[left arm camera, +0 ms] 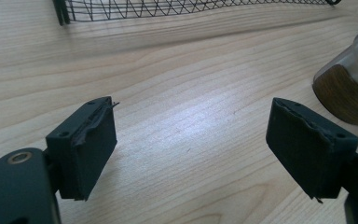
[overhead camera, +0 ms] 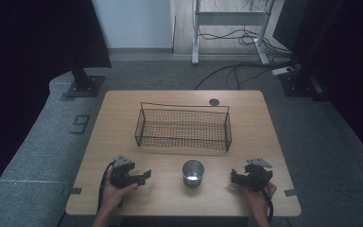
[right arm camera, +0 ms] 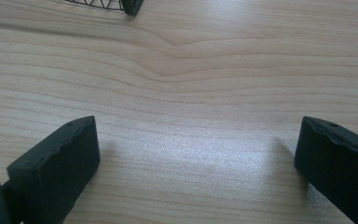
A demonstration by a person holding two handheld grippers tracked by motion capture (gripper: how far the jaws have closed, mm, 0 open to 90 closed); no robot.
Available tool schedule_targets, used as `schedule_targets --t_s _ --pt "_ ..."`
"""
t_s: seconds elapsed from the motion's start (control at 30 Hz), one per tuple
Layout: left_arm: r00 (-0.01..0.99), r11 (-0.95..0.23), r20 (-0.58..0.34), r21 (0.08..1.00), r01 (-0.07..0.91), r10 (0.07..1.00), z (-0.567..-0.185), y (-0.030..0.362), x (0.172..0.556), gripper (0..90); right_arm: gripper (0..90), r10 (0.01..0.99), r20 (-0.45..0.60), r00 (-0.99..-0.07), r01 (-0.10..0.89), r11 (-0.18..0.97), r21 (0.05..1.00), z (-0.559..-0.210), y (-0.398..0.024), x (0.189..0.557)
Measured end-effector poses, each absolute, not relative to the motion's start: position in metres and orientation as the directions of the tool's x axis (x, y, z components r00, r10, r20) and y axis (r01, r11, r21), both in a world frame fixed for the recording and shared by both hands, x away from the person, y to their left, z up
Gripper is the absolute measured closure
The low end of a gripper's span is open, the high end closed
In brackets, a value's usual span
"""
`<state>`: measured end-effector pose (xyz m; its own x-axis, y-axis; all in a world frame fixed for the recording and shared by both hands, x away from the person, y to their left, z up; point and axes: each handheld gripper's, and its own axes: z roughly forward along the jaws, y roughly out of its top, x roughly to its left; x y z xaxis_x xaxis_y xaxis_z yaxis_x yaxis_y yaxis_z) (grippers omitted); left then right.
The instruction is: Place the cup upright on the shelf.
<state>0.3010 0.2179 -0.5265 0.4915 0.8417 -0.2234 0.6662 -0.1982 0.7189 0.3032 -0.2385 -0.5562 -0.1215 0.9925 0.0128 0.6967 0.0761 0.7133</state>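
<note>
A shiny metal cup [overhead camera: 193, 173] stands upright near the table's front edge, between my two grippers. Behind it a black wire mesh basket [overhead camera: 183, 127] sits mid-table, with nothing visible inside. My left gripper [overhead camera: 144, 176] rests on the wood left of the cup, open, jaws wide apart over bare tabletop [left arm camera: 191, 140]; the cup [left arm camera: 349, 88] shows at the right edge of the left gripper view. My right gripper [overhead camera: 234, 178] rests right of the cup, also open, with bare wood between its jaws [right arm camera: 196, 158]. The basket's corner [right arm camera: 131, 5] shows at the top of the right gripper view.
The wooden table [overhead camera: 123, 123] has a round dark grommet [overhead camera: 213, 101] behind the basket. Grey carpet surrounds the table, with black stand bases at the back left and right and cables on the floor behind.
</note>
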Motion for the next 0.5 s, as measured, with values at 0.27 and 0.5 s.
schedule_targets --t_s 0.27,0.5 --pt "0.505 -0.206 -0.228 0.719 0.664 0.832 -0.5265 0.2137 0.2995 16.3 0.0 0.993 0.013 -0.121 0.697 0.076 0.713 -0.5562 -0.2385 0.3031" --pt "0.507 -0.201 -0.219 0.735 0.648 0.834 -0.5235 0.2124 0.2974 16.4 0.4 0.993 0.012 -0.116 0.696 0.073 0.714 -0.5562 -0.2383 0.3025"
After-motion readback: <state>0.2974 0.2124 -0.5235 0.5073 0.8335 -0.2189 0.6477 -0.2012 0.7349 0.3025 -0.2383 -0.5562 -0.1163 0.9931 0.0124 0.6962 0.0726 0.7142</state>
